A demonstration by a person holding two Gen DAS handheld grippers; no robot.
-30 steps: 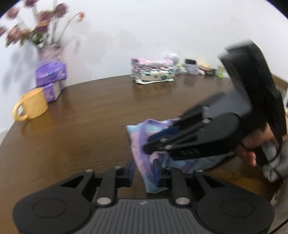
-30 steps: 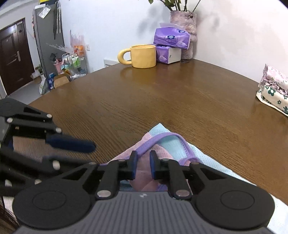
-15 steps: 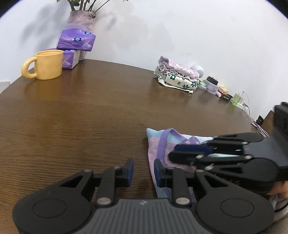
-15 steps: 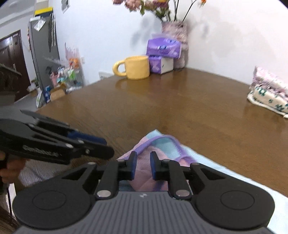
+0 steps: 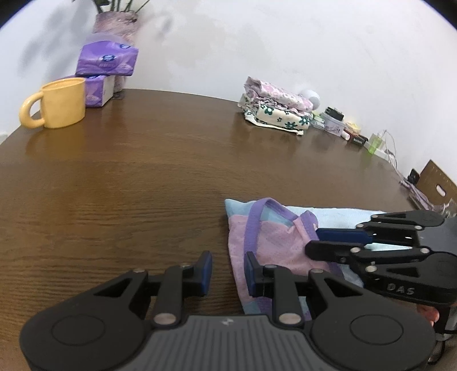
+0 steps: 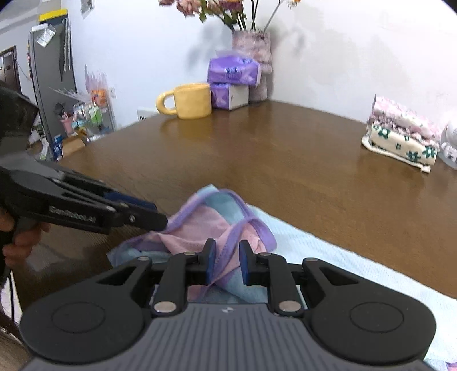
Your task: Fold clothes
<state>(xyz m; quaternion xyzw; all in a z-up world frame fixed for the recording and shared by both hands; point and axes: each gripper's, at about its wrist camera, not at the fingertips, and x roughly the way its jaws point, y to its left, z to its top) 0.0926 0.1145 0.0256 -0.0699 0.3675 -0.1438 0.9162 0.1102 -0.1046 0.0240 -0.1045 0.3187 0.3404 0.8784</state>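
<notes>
A small garment (image 5: 271, 239), pink and light blue with purple trim, lies on the brown table (image 5: 142, 185) at the near right. My left gripper (image 5: 228, 271) stands open just left of the garment's edge, with bare wood between its fingers. My right gripper (image 5: 312, 238) comes in from the right, with its tips on the purple trim. In the right wrist view the garment (image 6: 200, 222) tents up toward my right gripper (image 6: 227, 264), which is shut on a purple strap running between its fingers. The left gripper (image 6: 155, 219) points at the garment's left edge.
A stack of folded floral clothes (image 5: 275, 110) sits at the back of the table. A yellow mug (image 5: 61, 102), purple tissue packs (image 5: 107, 58) and a vase (image 5: 114, 22) stand at the back left. Small bottles and cables (image 5: 354, 134) line the right wall. A hand (image 6: 17, 242) holds the left gripper.
The left gripper let go of the garment's edge and drew back to its left. The garment now rests on the table, with the right gripper still holding the trim.
</notes>
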